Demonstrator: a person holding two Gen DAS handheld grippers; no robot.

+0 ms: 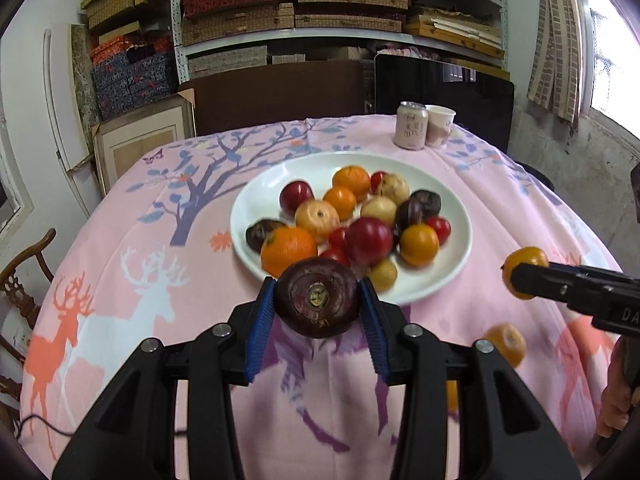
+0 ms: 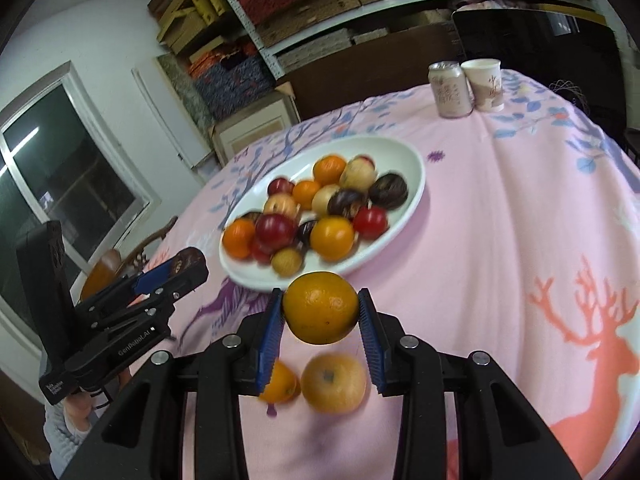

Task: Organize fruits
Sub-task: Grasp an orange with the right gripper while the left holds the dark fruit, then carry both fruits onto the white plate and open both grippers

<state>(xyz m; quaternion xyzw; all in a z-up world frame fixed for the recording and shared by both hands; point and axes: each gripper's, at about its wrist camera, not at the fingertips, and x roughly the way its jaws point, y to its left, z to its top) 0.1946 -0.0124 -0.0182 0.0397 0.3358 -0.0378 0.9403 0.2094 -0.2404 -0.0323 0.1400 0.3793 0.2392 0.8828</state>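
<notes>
A white plate holds several oranges, red and dark purple fruits and pale ones; it also shows in the right wrist view. My left gripper is shut on a dark purple fruit, held above the cloth just before the plate's near rim. My right gripper is shut on an orange, also before the plate; it shows at the right of the left wrist view. An orange and a pale yellow fruit lie on the cloth below the right gripper.
The table wears a pink cloth with deer and tree prints. A drink can and a paper cup stand at the far side. A wooden chair is at the left. Shelves of boxes stand behind.
</notes>
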